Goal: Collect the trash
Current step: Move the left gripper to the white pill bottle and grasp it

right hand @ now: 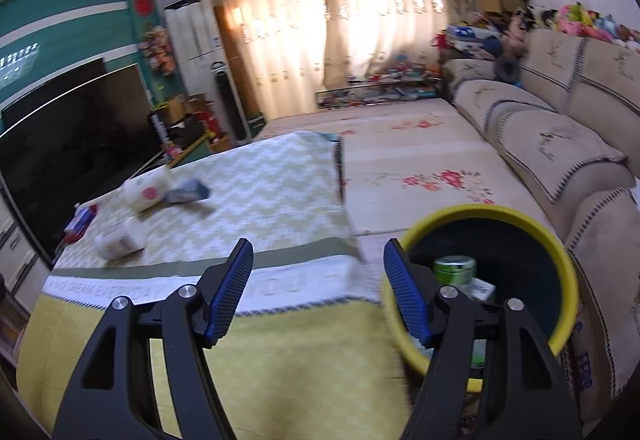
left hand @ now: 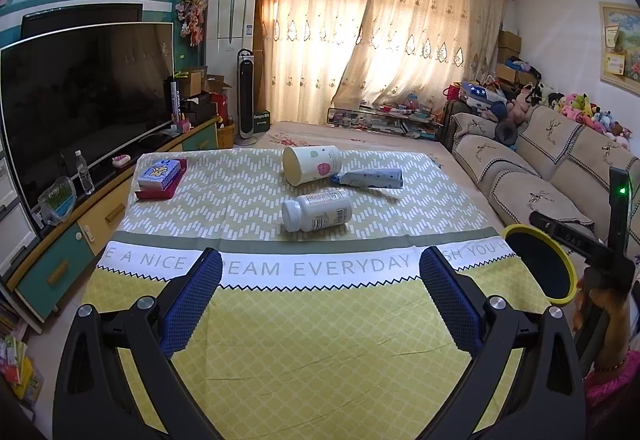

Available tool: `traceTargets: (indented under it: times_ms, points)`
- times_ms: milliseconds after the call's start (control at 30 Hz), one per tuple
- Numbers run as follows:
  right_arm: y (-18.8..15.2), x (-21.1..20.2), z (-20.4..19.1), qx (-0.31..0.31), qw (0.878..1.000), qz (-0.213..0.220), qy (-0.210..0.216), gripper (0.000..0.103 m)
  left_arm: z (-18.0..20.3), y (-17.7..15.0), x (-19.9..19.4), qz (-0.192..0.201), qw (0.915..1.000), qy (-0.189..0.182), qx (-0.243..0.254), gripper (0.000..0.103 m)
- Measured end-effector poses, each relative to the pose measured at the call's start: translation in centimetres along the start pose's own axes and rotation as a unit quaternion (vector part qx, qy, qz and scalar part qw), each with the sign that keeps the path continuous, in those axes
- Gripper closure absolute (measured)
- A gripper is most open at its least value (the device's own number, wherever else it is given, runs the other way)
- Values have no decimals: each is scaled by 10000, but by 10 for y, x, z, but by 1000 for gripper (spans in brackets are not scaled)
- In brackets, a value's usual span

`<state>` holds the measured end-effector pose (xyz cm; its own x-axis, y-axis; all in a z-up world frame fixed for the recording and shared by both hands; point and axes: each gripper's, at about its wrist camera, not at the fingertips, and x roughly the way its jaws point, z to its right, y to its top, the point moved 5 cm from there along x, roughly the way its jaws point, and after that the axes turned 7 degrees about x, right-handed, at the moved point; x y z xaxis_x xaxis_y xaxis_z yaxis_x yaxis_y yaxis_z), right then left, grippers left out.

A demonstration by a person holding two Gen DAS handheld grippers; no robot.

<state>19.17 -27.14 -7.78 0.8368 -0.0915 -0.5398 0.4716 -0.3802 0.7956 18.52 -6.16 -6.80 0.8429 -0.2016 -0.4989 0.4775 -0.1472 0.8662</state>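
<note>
Looking through the left wrist cam: left gripper is spread wide w/ nothing between the blue pads, hovering over the near yellow part of the tablecloth. Trash left on the cloth: white pill bottle on its side near the centre, cap toward the left edge; paper cup tipped over nearer the far edge, mouth facing left; crumpled blue wrapper touching the cup's right side. Red-based box sits at the far-left corner; whether it counts as trash is unclear. Yellow-rimmed bin stands just off the right edge, near the other hand.

Right wrist cam (motion-blurred): right gripper stands apart and empty, above the cloth's right edge, right finger overlapping the bin rim. A green-lidded jar and other items already lie inside.

Handling, est.:
- Bottle: rigid, smooth plastic, prob. light; will roll. Clamp across the body mid-length, not the cap.
- Cup: thin wall, crushes easily. Pinch one wall at the rim, light force.
- Wrapper: soft, near weightless; pinch a raised fold.
</note>
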Motion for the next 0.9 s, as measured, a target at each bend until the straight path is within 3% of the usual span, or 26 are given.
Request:
traceTargets:
  times_ms: [267,500,700,900]
  points:
    - [-10,14,-25,-158,9998,-98,82,38,-13,5,25,-119,9998,-140,1,6]
    - [-16,23,-22,-160,9997,-197,44,37,-16,18,62,-175,9973,-610,372,6]
    - [-17,29,-20,-91,9995,-313,39,35,-23,30,102,-291,9889,-1081,973,6]
    - [-18,36,-22,-64,9989,-472,-2,35,-24,43,150,-621,9745,-1661,1371,6]
